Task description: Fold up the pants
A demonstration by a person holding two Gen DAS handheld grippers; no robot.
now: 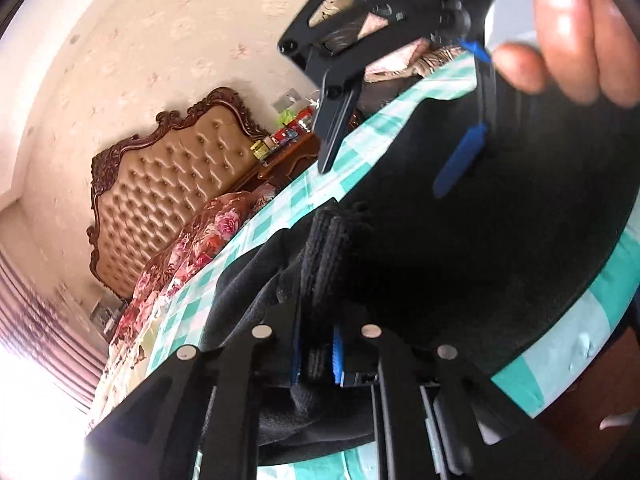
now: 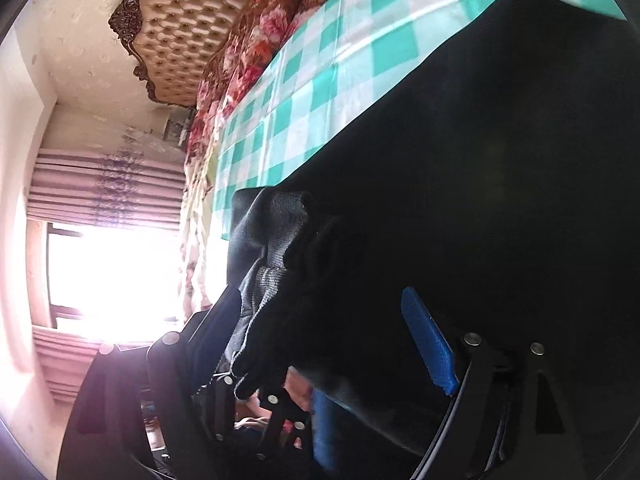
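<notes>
The black pants [image 1: 500, 220] lie on a green and white checked cloth [image 1: 372, 148] and fill the right of both views [image 2: 500, 152]. My left gripper [image 1: 318, 348] is shut on a thick folded edge of the pants, with blue pads tight on the fabric. My right gripper [image 1: 400, 152] shows in the left wrist view over the pants, its jaws apart, with one blue pad [image 1: 460, 158] on the cloth. In the right wrist view a blue fingertip pad [image 2: 430, 344] stands clear of a lifted grey-black fold [image 2: 280, 220] between the fingers.
A padded brown headboard [image 1: 168, 184] and a red floral quilt [image 1: 192, 256] lie beyond the checked cloth. A bedside table with small bottles [image 1: 280, 140] stands by the wall. A bright window with striped curtains [image 2: 108, 272] is to the left.
</notes>
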